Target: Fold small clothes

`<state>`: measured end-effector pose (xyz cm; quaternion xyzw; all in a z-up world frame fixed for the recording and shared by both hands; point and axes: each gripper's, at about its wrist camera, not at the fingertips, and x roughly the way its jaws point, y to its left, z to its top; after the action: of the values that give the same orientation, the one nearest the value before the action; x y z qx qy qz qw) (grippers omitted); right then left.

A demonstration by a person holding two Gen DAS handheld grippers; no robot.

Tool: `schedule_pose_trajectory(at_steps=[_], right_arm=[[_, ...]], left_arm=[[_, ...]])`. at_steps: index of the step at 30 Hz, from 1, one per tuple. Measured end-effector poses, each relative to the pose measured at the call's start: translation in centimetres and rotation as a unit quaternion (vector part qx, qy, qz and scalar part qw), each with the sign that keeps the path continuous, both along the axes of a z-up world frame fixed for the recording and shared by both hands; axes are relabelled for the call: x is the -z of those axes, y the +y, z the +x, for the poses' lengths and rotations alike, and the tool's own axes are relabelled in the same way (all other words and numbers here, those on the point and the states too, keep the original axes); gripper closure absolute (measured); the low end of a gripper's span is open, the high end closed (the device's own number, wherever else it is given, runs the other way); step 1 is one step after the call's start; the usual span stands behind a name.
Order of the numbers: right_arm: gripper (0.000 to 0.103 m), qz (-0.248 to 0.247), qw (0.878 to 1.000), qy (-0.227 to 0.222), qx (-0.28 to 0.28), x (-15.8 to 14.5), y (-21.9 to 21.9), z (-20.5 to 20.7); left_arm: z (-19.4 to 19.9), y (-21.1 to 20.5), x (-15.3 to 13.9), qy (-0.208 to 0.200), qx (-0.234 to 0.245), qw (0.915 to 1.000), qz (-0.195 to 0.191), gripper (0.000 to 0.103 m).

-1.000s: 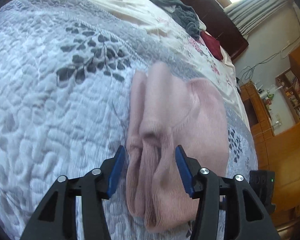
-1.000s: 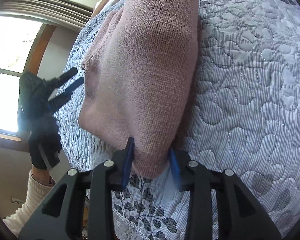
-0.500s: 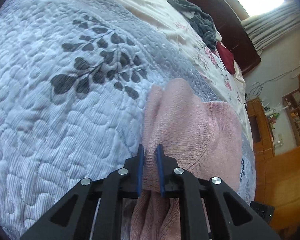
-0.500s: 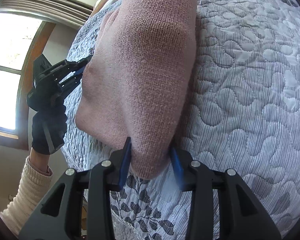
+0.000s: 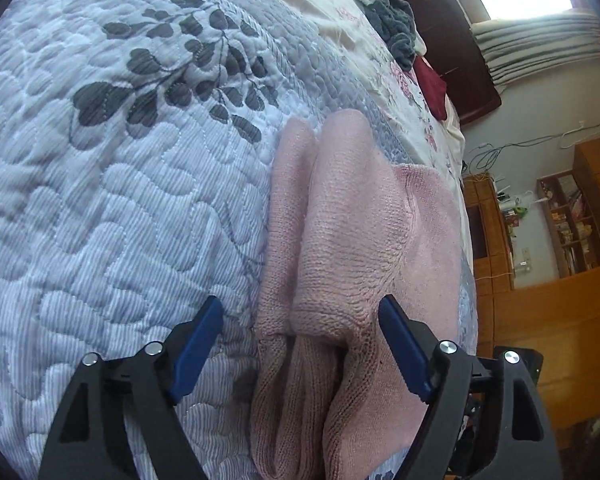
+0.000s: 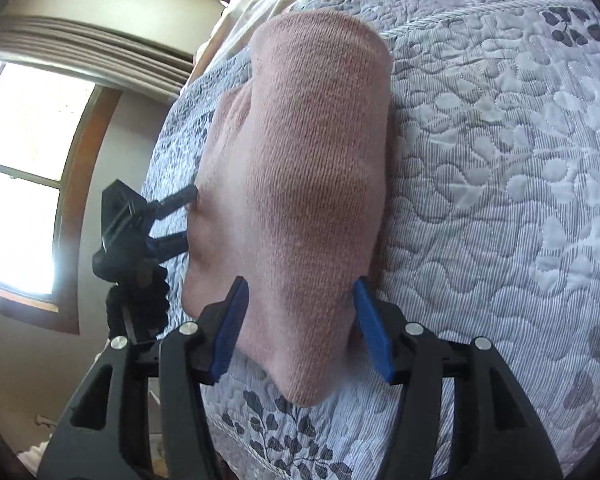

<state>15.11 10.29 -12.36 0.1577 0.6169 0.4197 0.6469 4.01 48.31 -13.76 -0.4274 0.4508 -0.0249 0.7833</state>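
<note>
- Lying folded into a thick bundle on the grey-and-white quilted bedspread with dark leaf print (image 5: 112,216), the pink knitted garment (image 5: 352,248) sits between both tools, and neither one has hold of it
- The left gripper (image 5: 300,344) has its blue-padded fingers (image 5: 198,346) spread wide, one on either side of the ribbed end where the layers stack; the right gripper (image 6: 298,322) is likewise released, its fingers (image 6: 230,326) flanking the opposite, rounded end without pinching
- With nothing clamped, the springy knit could relax: the top flap with the curved seam looks likely to slide off the narrower roll beside it, and the fold would open
- Closing the left fingers from here might catch only the upper layers; lifting then would peel the bundle apart rather than carry it whole
- The lower finger of either tool could snag the quilt's stitching if pushed under the cloth, dragging the bedspread and shifting the garment with it
- The rounded end near the right gripper looks bulgy, so a squeeze there may bunch it instead of flattening it
- In the right view the garment's far side lies close to the bed's edge, where the left tool reaches in; a careless nudge that way could tip it toward the floor
- The dark grey crumpled cloth (image 5: 388,20) and the maroon item (image 5: 430,80) lie well apart, out of harm's way
</note>
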Motion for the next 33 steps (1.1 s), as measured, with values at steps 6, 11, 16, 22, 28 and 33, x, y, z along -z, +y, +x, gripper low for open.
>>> schedule_pose_trajectory(at_steps=[6,11,16,22,28,33], right_arm=[[0.032,0.041,0.999,0.027,0.017,1.5,0.8,3.3],[0.017,0.057,0.997,0.054,0.013,3.9,2.1,4.7],[0.032,0.097,0.992,0.079,0.023,5.3,3.1,4.9],[0.047,0.115,0.991,0.059,0.013,2.4,1.0,3.9],[0.048,0.124,0.992,0.020,0.011,-2.4,-6.8,1.3],[0.047,0.119,0.993,-0.005,0.023,-5.1,-14.6,-2.0]], left_arm=[[3.8,-2.3,1.4,0.013,0.076,0.9969,-0.016,0.013],[4.6,-2.4,1.7,-0.009,0.096,0.9940,-0.053,0.013],[4.4,-3.4,1.9,-0.013,0.101,0.9931,-0.058,0.049],[3.1,-5.3,-0.2,-0.063,0.092,0.9893,-0.095,0.061],[1.7,-12.2,-4.4,-0.106,0.140,0.9800,-0.093,0.061],[0.4,-19.1,-6.7,-0.128,0.178,0.9717,-0.086,0.061]])
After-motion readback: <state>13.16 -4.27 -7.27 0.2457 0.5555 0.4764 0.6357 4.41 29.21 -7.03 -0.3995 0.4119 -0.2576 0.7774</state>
